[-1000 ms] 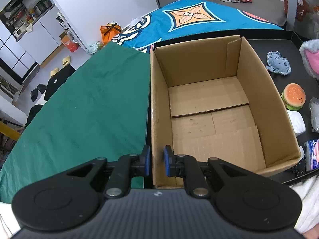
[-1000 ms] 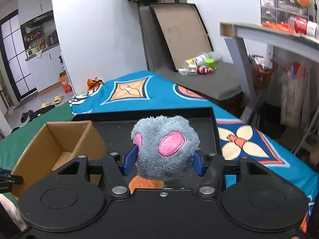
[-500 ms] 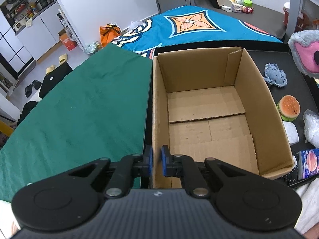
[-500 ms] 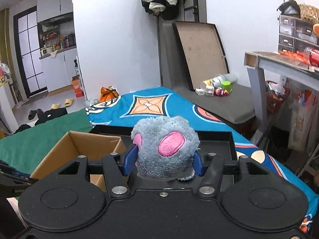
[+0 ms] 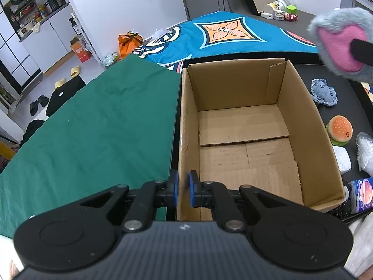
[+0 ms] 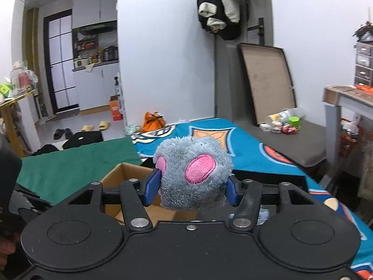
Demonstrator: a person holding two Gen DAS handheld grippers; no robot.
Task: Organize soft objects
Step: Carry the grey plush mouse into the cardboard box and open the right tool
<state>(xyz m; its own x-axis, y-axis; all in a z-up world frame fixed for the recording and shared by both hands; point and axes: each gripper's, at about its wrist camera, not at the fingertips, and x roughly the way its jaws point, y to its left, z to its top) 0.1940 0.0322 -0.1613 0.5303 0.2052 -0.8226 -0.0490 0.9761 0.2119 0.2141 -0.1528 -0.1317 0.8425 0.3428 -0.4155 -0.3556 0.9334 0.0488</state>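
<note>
A: Item one, nearest?
B: Left gripper (image 5: 183, 187), jaws nearly closed on the near left wall of the cardboard box (image 5: 310, 126), one blue pad either side of the rim.

A: The box itself?
B: Open-topped, nothing in it, floor flaps bare. Its left wall ran along the edge of the green cloth (image 5: 98, 126); its right wall faced the black tray (image 5: 349, 93).

A: On the tray?
B: Near to far beside the right wall: a white soft piece (image 5: 341, 158), a burger plush (image 5: 339, 130), a blue denim plush (image 5: 324, 92). All lay apart from the box.

A: Right gripper?
B: Right gripper (image 6: 191, 187) was clamped on the grey plush with pink patches (image 6: 193, 172), held in the air to the right of the box's far right corner.

A: Farther?
B: Blue patterned blanket (image 5: 223, 35) lay beyond the box.
</note>
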